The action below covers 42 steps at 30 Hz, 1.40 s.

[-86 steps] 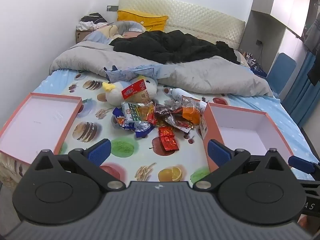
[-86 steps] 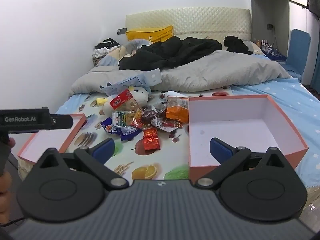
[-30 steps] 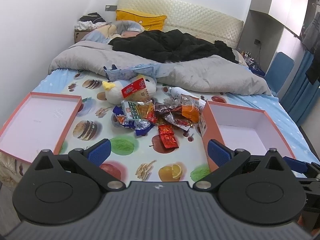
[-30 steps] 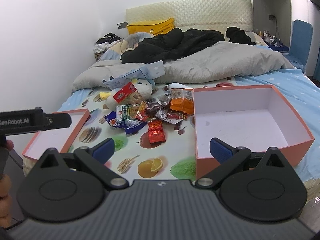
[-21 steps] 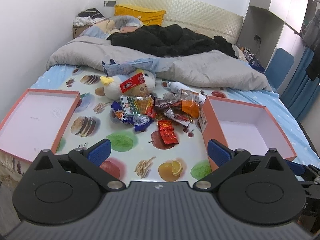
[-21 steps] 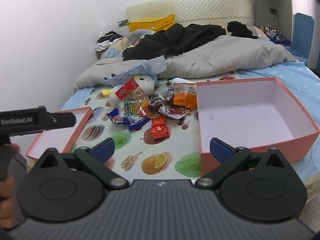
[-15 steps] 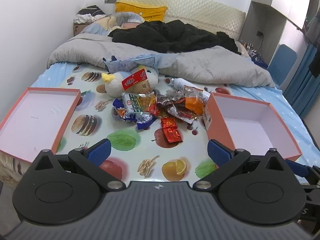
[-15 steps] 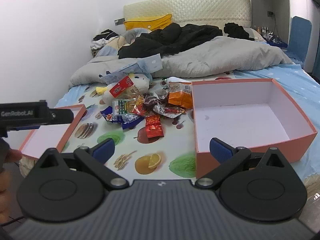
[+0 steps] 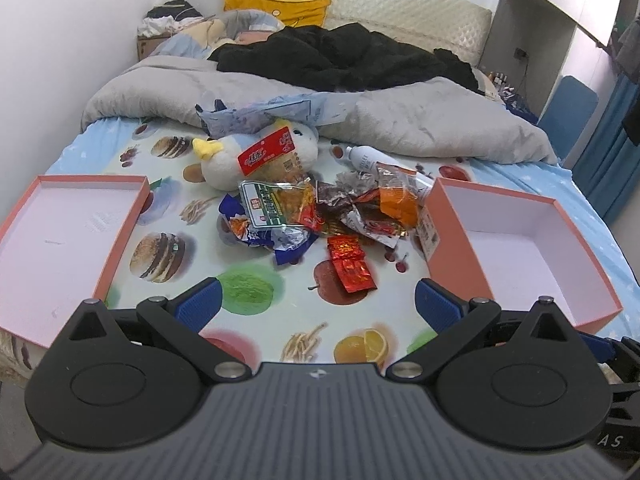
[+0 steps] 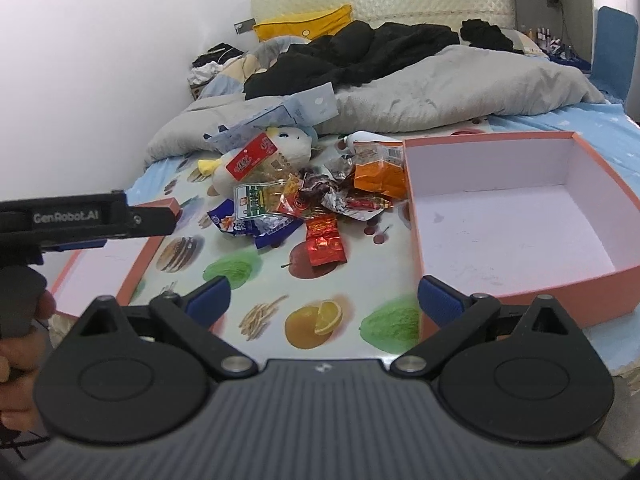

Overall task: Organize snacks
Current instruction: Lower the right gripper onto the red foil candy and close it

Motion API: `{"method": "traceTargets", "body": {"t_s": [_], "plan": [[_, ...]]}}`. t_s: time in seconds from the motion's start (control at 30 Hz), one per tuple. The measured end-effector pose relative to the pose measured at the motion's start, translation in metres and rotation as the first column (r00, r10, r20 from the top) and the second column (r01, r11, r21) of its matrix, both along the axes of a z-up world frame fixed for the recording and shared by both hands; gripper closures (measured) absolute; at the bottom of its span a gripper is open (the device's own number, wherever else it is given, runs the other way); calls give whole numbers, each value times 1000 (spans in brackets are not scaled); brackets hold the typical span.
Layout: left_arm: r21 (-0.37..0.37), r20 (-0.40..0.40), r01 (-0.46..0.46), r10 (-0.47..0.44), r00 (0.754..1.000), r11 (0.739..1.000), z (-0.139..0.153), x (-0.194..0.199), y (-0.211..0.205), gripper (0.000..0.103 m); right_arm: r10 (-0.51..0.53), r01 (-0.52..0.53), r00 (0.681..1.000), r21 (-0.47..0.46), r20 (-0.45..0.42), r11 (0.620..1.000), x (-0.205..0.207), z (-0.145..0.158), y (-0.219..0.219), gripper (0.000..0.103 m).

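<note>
Looking from the left wrist view: left gripper (image 9: 316,300) low over the near edge of the bed, jaws spread wide, nothing between them. Ahead, heap of snacks (image 9: 320,212) on the fruit-print sheet (image 9: 244,286), between two pink boxes: shallow box (image 9: 120,236) at left, deep box (image 9: 452,256) at right, both empty. Red packet (image 9: 352,268) nearest, lying apart from the heap on its near side. Toy bird (image 9: 256,152) behind the heap, with a red-labelled packet (image 9: 266,151) leaning on it. White bottle (image 9: 366,158) partly hidden by wrappers. Tip of the other gripper cut off at the lower right corner.

Turning to the right wrist view: right gripper (image 10: 322,300) also wide open and empty, held short of the sheet's edge. Deep box (image 10: 500,292) just ahead on the right, its near wall hiding part of the floor inside. Side of the left gripper and part of a hand (image 10: 16,344) at the left edge, covering much of the shallow box.

Step judged: approach, no snack moved yet. Next move likely calls for a reach forward and down to the red packet, then closing on a thin, slippery foil edge. Packets at the bottom of the heap overlapped, count not clear; print on labels too small to read.
</note>
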<state>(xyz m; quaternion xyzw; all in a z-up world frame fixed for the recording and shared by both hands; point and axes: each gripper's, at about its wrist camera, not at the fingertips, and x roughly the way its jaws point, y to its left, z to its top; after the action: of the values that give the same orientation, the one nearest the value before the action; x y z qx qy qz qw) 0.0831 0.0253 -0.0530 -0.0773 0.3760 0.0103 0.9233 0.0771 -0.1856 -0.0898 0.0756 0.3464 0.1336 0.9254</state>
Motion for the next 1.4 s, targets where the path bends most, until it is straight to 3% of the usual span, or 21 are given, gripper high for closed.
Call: {"method": "traceTargets", "body": {"t_s": [0.5,0.8,0.97,1.03,1.4], "plan": [[-57,-30,1,-3,1000,998,-40,68,35,1,77,-75,996,-30,40,997,46,-17,41,6],[-105,-79,-4,-5,997,994,-81,118,58,2,110,-110,994,-44,-9,993,99,-48,68,6],[-111,-99,15,-27,995,994,-102,154,65,8,102,-107,993,-85,-57,991,132,-73,76,21],[-105,-106,29,-40,994,994,-109,167,66,12,92,-100,992,-98,-85,990,144,-85,78,26],[-35,-137,156,-159,978,987,-136,234,62,23,73,-91,989,-143,-127,986,199,-130,84,27]]}}
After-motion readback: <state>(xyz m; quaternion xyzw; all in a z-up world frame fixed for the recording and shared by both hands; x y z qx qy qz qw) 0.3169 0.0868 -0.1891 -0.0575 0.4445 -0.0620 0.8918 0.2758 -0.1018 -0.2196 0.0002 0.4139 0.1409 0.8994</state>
